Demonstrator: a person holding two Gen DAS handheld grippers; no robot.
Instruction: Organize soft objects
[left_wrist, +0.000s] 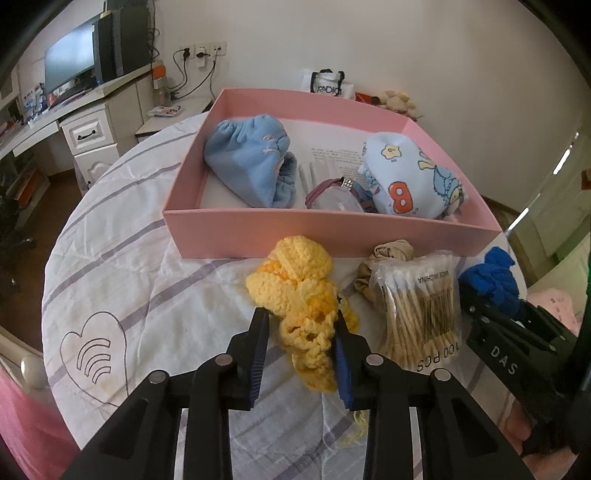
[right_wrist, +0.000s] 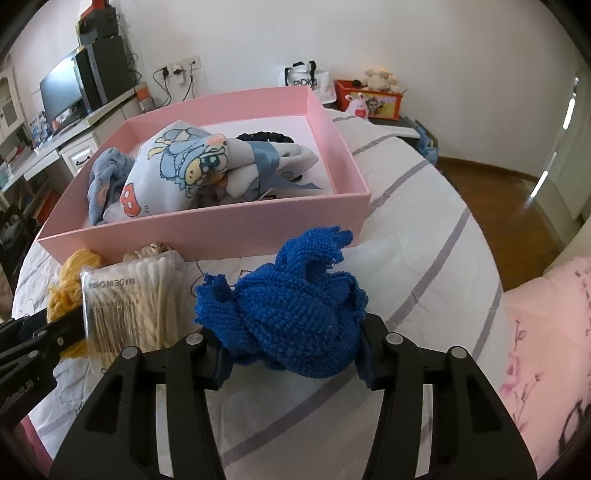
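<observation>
A yellow crocheted piece lies on the white cloth-covered table in front of the pink box. My left gripper has its jaws on either side of the piece's near end, closed onto it. My right gripper is shut on a blue knitted piece, also in the left wrist view, held just above the table before the pink box. Inside the box lie a light blue fleece item, a cartoon-print cloth and a small pouch.
A bag of cotton swabs lies between the two grippers, with a beige scrunchie behind it. A black scrunchie sits at the box's far side. A pink quilt lies at the right. The table edge curves round at left.
</observation>
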